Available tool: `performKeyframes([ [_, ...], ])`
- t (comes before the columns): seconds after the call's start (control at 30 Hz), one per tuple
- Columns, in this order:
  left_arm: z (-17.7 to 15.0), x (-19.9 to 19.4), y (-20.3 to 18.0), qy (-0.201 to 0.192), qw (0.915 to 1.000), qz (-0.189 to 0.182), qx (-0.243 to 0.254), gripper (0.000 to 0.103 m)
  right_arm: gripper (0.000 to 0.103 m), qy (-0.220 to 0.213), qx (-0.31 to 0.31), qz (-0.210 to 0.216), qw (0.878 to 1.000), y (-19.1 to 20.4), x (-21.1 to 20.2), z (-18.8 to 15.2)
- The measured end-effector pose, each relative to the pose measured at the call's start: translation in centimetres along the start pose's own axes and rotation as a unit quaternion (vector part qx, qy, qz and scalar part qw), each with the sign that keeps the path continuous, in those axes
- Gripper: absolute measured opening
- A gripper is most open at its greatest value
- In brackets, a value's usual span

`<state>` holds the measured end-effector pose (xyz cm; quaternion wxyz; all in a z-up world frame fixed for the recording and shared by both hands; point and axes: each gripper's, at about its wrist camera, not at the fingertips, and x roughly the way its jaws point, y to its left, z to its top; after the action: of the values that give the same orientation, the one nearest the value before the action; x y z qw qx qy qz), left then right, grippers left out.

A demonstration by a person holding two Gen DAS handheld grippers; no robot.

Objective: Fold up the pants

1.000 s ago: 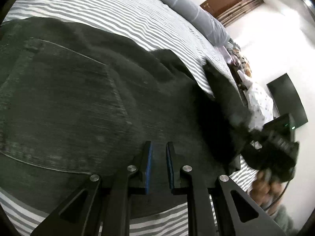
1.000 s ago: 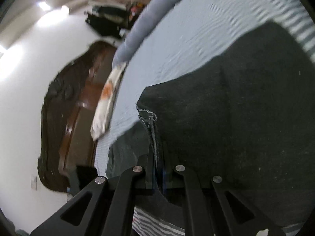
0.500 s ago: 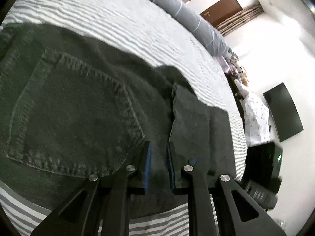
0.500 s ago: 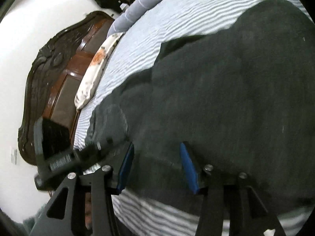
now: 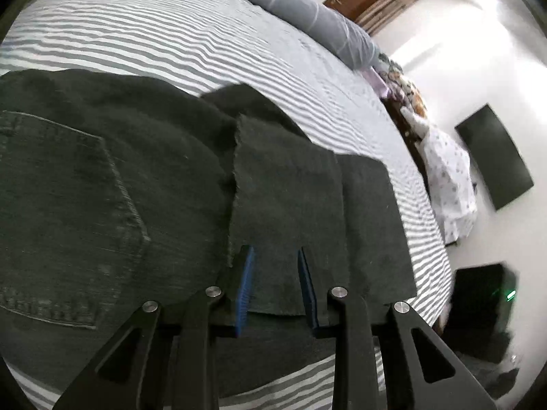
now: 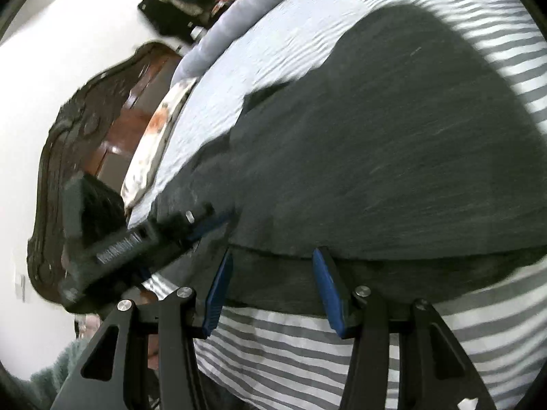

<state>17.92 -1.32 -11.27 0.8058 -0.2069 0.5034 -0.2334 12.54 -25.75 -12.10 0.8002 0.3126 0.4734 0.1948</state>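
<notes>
Black denim pants (image 5: 102,198) spread flat on a grey-and-white striped bedcover (image 5: 212,44), filling the left wrist view from 9 o'clock through the centre. Back pocket (image 5: 68,218) with visible seam stitching at 9 o'clock. Leg ends (image 5: 287,198) folded back over the seat portion, frayed hem edge running upward from the centre toward 12 o'clock; second layer (image 5: 372,225) offset toward 3 o'clock.

Left gripper (image 5: 275,256) parted by a moderate gap, blue pads (image 5: 245,283) showing, nothing clamped; fingertips just over the folded leg end, contact with the cloth not determinable. Also seen in the right wrist view at 9 o'clock (image 6: 218,220), blurred, at the edge of the fabric.

Right gripper (image 6: 273,254) spread wide, blue pads (image 6: 328,283) exposed, holding nothing; tips at the near edge of the pants (image 6: 393,157), where two stacked layers show. Striped cover (image 6: 307,348) bare from 5 to 7 o'clock, nearer than the garment.

Grey bolster (image 5: 301,3) along the far edge of the bed at 12 o'clock in the left view. Dark carved wooden headboard (image 6: 68,143) at 9 o'clock in the right view, patterned pillow (image 6: 154,143) beside it. Black screen (image 5: 495,157) on a white wall at 3 o'clock, left view.
</notes>
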Motion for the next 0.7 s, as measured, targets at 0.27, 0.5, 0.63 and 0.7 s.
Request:
performKeyframes([
  [0.27,-1.2,1.2,-1.2,0.005,0.9993,0.017,0.032,0.028,0.044,-0.044,-0.064,-0.156,0.985,-0.5,-2.8,3.4],
  [0.5,-2.1,0.9,-0.9,0.016,0.9994,0.008,0.029,0.028,0.007,-0.032,-0.063,-0.217,0.974,-4.1,-3.3,2.8],
  [0.63,-1.6,0.5,-1.8,0.014,0.9988,0.023,0.042,0.028,0.013,-0.023,-0.053,-0.206,0.977,-4.1,-4.1,3.7],
  [0.7,-0.8,0.2,-2.6,0.002,0.9981,0.024,0.057,0.029,0.030,-0.033,-0.074,-0.224,0.971,-2.8,-4.6,4.6],
])
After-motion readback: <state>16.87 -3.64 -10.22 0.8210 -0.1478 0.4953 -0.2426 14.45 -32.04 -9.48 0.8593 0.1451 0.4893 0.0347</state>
